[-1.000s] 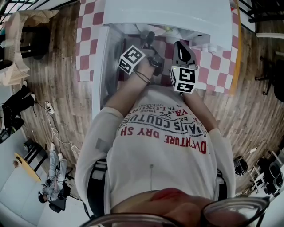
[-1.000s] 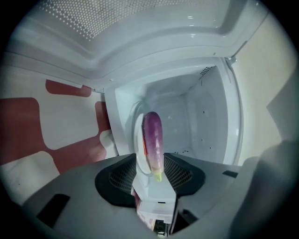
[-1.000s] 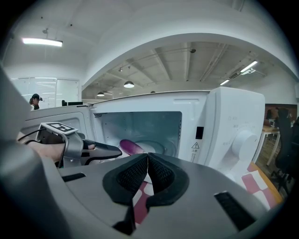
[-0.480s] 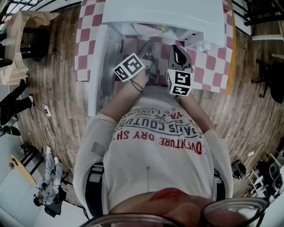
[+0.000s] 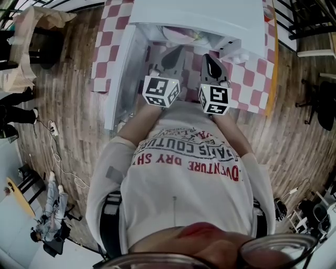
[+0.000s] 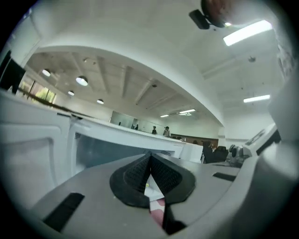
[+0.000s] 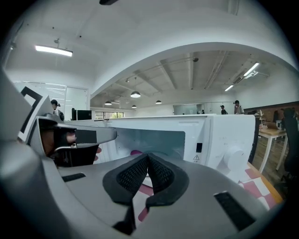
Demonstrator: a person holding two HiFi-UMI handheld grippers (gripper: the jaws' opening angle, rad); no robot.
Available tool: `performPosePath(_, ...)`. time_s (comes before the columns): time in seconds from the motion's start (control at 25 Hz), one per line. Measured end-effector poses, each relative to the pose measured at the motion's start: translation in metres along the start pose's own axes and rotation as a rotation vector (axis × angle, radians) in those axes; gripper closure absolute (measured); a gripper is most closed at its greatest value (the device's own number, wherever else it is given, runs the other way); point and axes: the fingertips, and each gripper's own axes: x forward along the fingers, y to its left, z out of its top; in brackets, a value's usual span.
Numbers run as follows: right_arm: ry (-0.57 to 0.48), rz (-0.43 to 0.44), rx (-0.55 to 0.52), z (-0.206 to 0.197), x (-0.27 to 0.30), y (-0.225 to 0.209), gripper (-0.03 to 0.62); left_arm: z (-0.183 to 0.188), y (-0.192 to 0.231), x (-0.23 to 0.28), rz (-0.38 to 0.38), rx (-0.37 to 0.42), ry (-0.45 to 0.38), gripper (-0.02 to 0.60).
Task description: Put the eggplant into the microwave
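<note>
The white microwave (image 5: 195, 16) stands on a red-and-white checked cloth (image 5: 248, 73), its door (image 5: 122, 79) swung open to the left. In the right gripper view its cavity (image 7: 154, 140) is open, with a small purple-pink patch (image 7: 136, 152) low inside; I cannot tell whether that is the eggplant. My left gripper (image 5: 169, 57) hangs in front of the opening, and its jaws (image 6: 150, 161) are shut with nothing between them. My right gripper (image 5: 209, 60) is beside it, also shut and empty (image 7: 147, 161). The left gripper's body (image 7: 74, 140) shows at the left of the right gripper view.
The microwave's dial (image 7: 236, 161) and control panel are on its right side. The table's orange edge (image 5: 272, 79) runs along the right. Wooden floor (image 5: 63, 94) surrounds the table, with a cable (image 5: 58, 152) and bags at the left. People stand far off in the room.
My left gripper has drawn back out of the microwave opening, risen and rolled, so its marker cube now faces up. The right gripper has lifted slightly.
</note>
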Motion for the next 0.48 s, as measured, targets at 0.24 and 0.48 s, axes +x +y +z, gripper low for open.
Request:
performPosePath(0.24, -0.015, 0.021, -0.050, 0.007, 0.003, 0.008, 0.568, 0.006, 0.007, -0.003, 0.059, 0.091, -0.007, 0.555)
performPosePath(0.48, -0.012, 0.049, -0.078, 0.009, 0.011, 0.015, 0.568, 0.002, 0.019, -0.002, 0.090, 0.088, 0.011, 0.555)
